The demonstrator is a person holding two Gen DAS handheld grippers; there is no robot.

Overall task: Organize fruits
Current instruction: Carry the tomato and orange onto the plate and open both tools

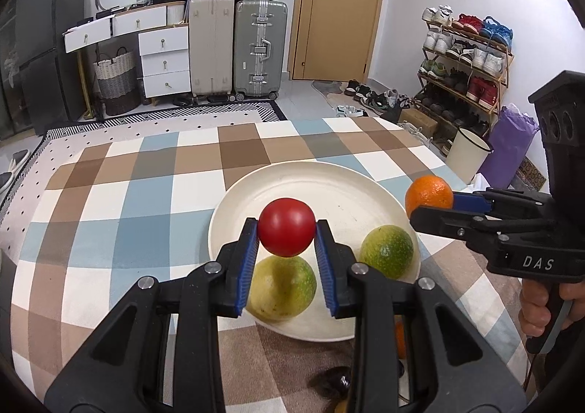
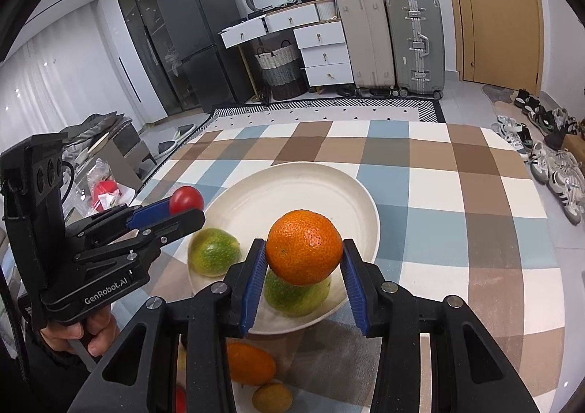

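Left gripper: through your left wrist camera, your blue pads are clamped on a red tomato, held above the plate.
Plate: cream, on the checked tablecloth; two green citrus fruits lie on its near part.
Right gripper: seen at the right edge, pinching an orange over the plate's rim.
Right wrist view: your right jaws grip the orange from both sides, above one green citrus.
Loose fruit: a second orange lies on the cloth below the gripper, near the plate's edge.
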